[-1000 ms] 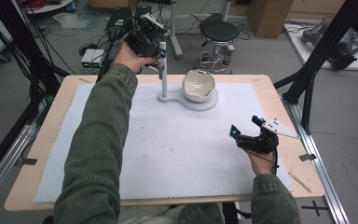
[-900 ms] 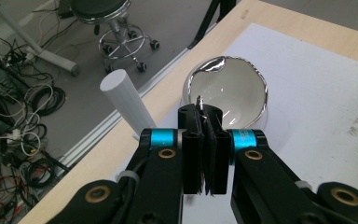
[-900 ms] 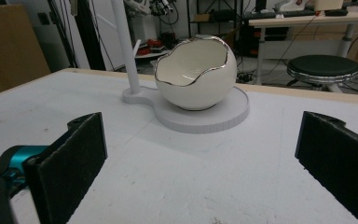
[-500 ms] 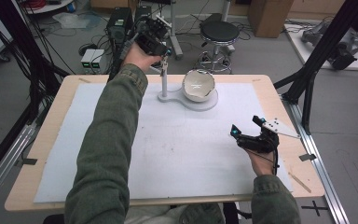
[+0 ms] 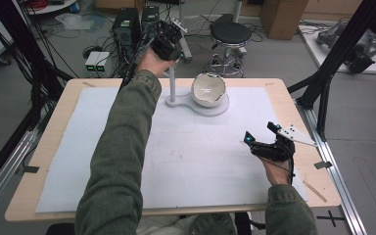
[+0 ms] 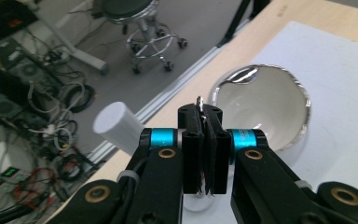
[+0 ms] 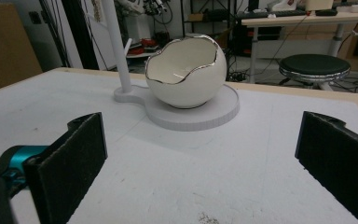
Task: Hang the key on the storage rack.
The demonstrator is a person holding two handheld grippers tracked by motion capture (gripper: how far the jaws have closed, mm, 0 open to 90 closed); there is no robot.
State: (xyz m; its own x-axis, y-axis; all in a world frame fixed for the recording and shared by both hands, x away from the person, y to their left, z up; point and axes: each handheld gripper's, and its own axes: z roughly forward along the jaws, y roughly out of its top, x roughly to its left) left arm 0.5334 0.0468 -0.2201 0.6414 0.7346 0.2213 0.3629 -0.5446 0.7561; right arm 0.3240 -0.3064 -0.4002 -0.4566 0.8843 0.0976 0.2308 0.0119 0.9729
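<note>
A white stand rises at the back of the table: a thin post (image 5: 172,84) (image 7: 116,46) on a flat base (image 5: 214,110) (image 7: 200,120). On that base sits a cream egg-shaped bowl (image 5: 208,89) (image 7: 186,74) (image 6: 261,107) with a jagged silver rim. My left gripper (image 5: 170,49) (image 6: 204,112) hovers just above the post top (image 6: 115,125), shut on a thin silvery piece (image 6: 199,101) whose tip pokes out between the pads. At the right of the mat my right gripper (image 5: 260,133) (image 7: 200,158) rests low and open, nothing between its jaws, facing the bowl.
A white mat (image 5: 186,156) covers most of the wooden table (image 5: 303,105). Behind the far edge stand a black stool (image 5: 231,33) and computer gear with cables (image 5: 127,24). Black frame struts (image 5: 323,93) rise at the table's right side.
My left hand has carried its shut gripper to the right and slightly down, over the post. The right gripper has stayed put.
</note>
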